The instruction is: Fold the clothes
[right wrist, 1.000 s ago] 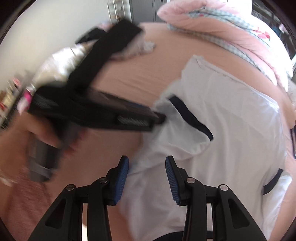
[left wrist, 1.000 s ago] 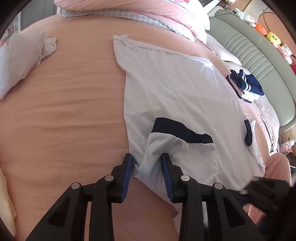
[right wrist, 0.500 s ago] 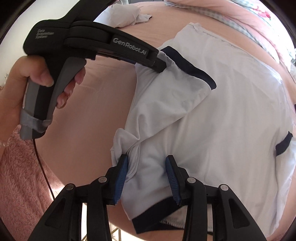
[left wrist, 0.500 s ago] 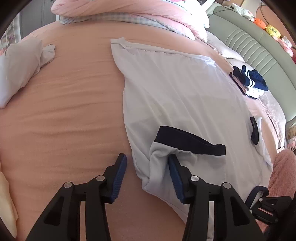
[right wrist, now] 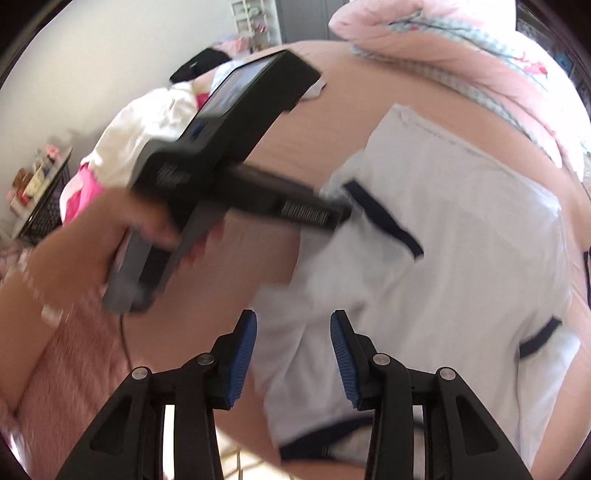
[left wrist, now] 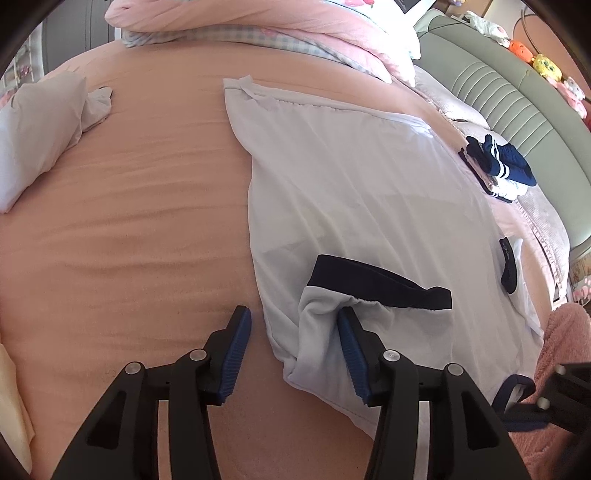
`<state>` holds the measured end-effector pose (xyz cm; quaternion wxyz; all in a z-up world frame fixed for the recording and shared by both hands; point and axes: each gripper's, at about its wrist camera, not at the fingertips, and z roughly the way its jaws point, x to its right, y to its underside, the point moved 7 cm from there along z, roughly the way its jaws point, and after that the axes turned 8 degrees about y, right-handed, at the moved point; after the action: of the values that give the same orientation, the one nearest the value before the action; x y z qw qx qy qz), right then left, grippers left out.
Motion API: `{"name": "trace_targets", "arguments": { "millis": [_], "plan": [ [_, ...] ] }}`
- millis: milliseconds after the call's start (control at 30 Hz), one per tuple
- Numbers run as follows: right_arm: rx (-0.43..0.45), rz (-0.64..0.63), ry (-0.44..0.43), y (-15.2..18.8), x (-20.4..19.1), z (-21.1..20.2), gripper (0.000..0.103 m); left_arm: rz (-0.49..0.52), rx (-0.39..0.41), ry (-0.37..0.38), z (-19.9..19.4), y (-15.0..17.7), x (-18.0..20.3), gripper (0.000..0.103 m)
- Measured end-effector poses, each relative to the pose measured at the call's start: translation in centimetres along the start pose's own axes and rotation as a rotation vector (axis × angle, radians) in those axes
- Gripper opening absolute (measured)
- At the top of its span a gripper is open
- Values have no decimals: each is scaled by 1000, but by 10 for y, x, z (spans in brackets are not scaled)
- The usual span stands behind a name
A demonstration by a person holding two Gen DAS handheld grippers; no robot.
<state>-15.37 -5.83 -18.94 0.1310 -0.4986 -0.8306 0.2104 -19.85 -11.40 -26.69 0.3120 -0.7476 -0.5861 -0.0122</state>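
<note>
**Both grippers released over white shirt on bed**

Left wrist view. Left gripper (left wrist: 291,350): jaws spread wide, nothing clamped. The near fold of the shirt (left wrist: 354,192) lies between the blue pads (left wrist: 236,354); the right pad touches the folded-in sleeve (left wrist: 347,328), the left pad stands clear over the bedsheet (left wrist: 129,221). The sleeve's navy cuff (left wrist: 380,284) lies just ahead of the right pad. The shirt is spread flat on the sheet, running ahead and to the right of the gripper. Far ahead on the left, a white bundle (left wrist: 33,136). Far ahead, a pink quilt (left wrist: 258,26). To the right beyond the shirt, a navy striped garment (left wrist: 498,162) on a small stack, near a green headboard (left wrist: 517,96). Part of the other tool shows at the lower right edge.

Right wrist view (motion-blurred). Right gripper (right wrist: 293,354): jaws apart, gripping nothing; the shirt's near edge (right wrist: 443,258) lies under and between the pads without being pinched. Ahead and to the left, a hand (right wrist: 92,251) holds the left gripper, its tip at the folded sleeve beside the navy cuff. A second navy cuff (right wrist: 539,336) lies to the right. Navy collar trim shows at the shirt's near edge, below the pads. Pink quilt far ahead on the right; a heap of white and pink clothes (right wrist: 129,140) far left.
</note>
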Motion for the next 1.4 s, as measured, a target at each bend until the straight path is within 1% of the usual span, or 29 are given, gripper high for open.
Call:
{"name": "trace_targets", "arguments": {
  "millis": [67, 100, 133, 167, 233, 367, 400, 533, 600, 667, 767, 833, 867, 900, 933, 967, 1000, 1033, 1067, 1100, 1167, 1233, 1267, 1367, 1400],
  "plan": [
    [-25, 16, -26, -6, 1, 19, 41, 2, 2, -2, 0, 0, 0, 47],
    [-58, 13, -30, -3, -1, 30, 41, 9, 1, -5, 1, 1, 1, 47],
    [-95, 2, -21, 3, -2, 40, 41, 16, 1, -9, 1, 1, 2, 47],
    [-114, -17, -2, 9, -3, 45, 42, 24, 0, -13, 1, 1, 3, 47],
    [-118, -31, 10, 23, -3, 41, 42, 19, -3, -4, 1, 0, 2, 47],
    [-151, 76, -24, 57, 18, 26, 41, 14, -8, 5, 2, -1, 1, 49],
    [-156, 97, -21, 65, 23, 21, 39, 17, -9, 1, 2, -1, 2, 49],
    [-188, 139, -4, 83, 37, 4, 39, 46, 3, -42, 1, -4, 5, 50],
    [-209, 120, -3, 91, 37, -4, 39, 61, 10, -63, 1, -5, 6, 50],
    [-191, 96, -13, 90, 35, -17, 39, 74, 14, -76, 1, -5, 7, 50],
    [-92, 102, -16, 70, 41, -39, 41, 66, 18, -70, 0, -7, 7, 50],
    [-13, 97, 12, 54, 47, -44, 41, 66, 22, -68, -2, -8, 6, 50],
    [5, 84, 29, 47, 48, -40, 41, 66, 25, -70, -4, -8, 6, 50],
    [11, 72, 48, 38, 61, -31, 41, 67, 28, -73, -5, -9, 6, 50],
    [12, 55, 56, 14, 68, -12, 41, 67, 32, -80, -7, -9, 5, 50],
    [14, 27, 56, -6, 60, 2, 41, 65, 34, -81, -9, -8, 4, 50],
    [6, -7, 76, 3, 55, 7, 41, 67, 36, -86, -12, -6, 4, 50],
    [-15, -42, 114, 16, 50, 11, 41, 68, 37, -92, -14, -5, 4, 50],
    [-49, -69, 144, 24, 39, 17, 41, 73, 40, -97, -18, -1, 4, 50],
    [-87, -69, 159, 28, 33, 23, 41, 78, 42, -102, -21, 3, 4, 50],
    [-131, -31, 166, 37, 44, 28, 41, 77, 53, -101, -30, 15, 6, 50],
    [-139, 9, 153, 47, 64, 23, 41, 78, 66, -73, -37, 28, 10, 50],
    [-141, 21, 166, 50, 74, 20, 40, 77, 67, -52, -39, 35, 13, 49],
    [-114, 59, 157, 45, 84, 10, 40, 100, 54, 38, -40, 56, 30, 49],
    [-108, 64, 157, 43, 85, 11, 40, 124, 34, 41, -38, 64, 36, 49]
  ]
}}
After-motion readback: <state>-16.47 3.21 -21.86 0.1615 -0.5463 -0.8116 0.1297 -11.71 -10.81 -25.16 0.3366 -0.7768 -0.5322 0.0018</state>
